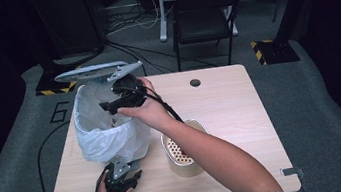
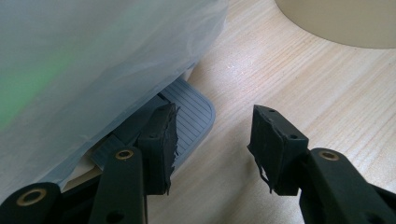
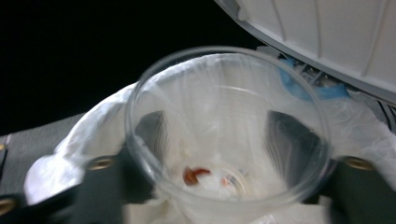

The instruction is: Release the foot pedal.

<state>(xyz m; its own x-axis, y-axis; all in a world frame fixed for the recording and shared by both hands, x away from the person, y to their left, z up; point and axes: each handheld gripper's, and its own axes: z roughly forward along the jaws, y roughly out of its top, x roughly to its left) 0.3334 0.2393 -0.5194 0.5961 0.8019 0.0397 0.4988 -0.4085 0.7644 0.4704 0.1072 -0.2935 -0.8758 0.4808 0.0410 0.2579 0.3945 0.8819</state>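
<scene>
A pedal bin lined with a white bag stands at the table's left, its grey lid raised. My right gripper hangs over the bin's mouth, shut on a clear plastic cup. The cup's mouth faces the camera, the jaws' pads lie along its sides, and red scraps sit in its bottom. The bag's inside lies beyond it. My left gripper is at the bin's foot near the front edge. Its jaws stand apart with nothing between them, and one jaw rests over the ribbed grey pedal.
A beige perforated container stands on the wooden table right of the bin, under my right forearm. A black chair and cables lie on the floor beyond the table's far edge.
</scene>
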